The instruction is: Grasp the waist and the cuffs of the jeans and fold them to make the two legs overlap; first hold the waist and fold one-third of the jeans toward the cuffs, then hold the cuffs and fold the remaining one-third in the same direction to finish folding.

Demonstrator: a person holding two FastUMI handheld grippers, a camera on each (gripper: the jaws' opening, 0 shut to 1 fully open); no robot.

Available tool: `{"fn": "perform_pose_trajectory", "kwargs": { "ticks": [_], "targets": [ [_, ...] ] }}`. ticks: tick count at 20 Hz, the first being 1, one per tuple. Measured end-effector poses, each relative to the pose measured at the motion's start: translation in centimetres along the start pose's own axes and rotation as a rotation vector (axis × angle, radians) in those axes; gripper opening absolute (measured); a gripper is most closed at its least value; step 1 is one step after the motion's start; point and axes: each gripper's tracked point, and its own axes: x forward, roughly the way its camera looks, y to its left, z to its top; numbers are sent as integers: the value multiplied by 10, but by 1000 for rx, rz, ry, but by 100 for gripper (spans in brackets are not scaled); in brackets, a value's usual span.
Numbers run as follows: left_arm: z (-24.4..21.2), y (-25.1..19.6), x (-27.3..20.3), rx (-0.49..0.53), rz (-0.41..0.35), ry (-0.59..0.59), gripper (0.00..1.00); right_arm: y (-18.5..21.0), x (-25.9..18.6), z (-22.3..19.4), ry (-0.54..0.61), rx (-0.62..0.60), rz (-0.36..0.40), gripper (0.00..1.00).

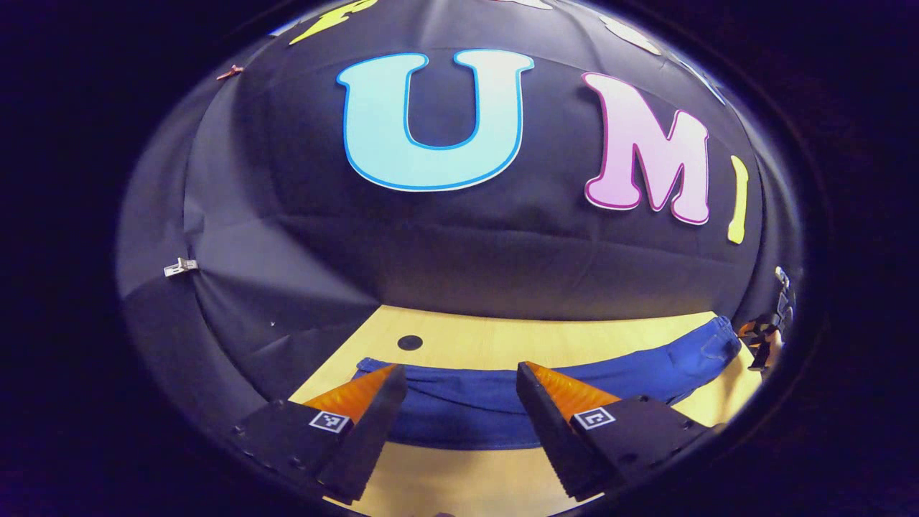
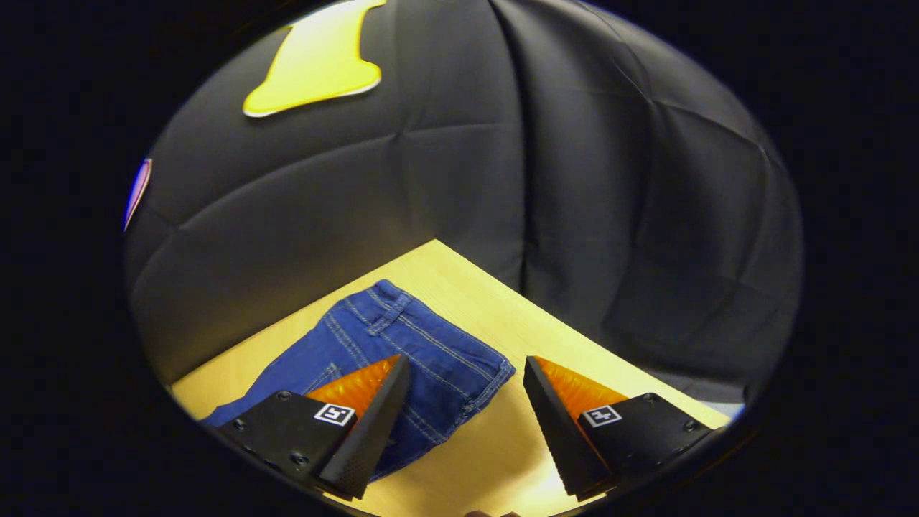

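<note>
Blue jeans (image 1: 474, 406) lie flat across the wooden table (image 1: 502, 337), stretching from the cuff end at the left to the waist at the far right. My left gripper (image 1: 459, 384) hangs open just above the leg part, with nothing between its fingers. In the right gripper view the waist end of the jeans (image 2: 402, 345), with pale stitching and belt loops, lies near the table's corner. My right gripper (image 2: 467, 377) is open above the waistband edge, its left finger over the denim and its right finger over bare wood. The other gripper (image 1: 764, 337) shows small at the far right of the left gripper view.
The black cloth wall closes in the table at the back and on both sides. A small dark round hole (image 1: 410, 342) sits in the tabletop beyond the cuffs. The table's corner (image 2: 434, 244) lies just past the waist. Two clips (image 1: 179, 267) hold the cloth.
</note>
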Motion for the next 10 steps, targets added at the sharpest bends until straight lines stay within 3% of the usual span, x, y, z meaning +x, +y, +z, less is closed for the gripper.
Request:
{"fn": "perform_pose_trajectory", "kwargs": {
  "ticks": [4,5,8,10],
  "targets": [
    [-8,10,15,-22,-60,21,98,-2,19,-23,76,96,-24,98],
    [-7,13,17,-9,-64,24,98,-2,23,-12,19,96,-38,99],
    [-5,-4,16,11,-84,29,98,1,26,-14,5,72,-29,96],
    [-9,-4,14,4,-98,29,98,5,22,-13,-5,59,-24,70]
  ]
}}
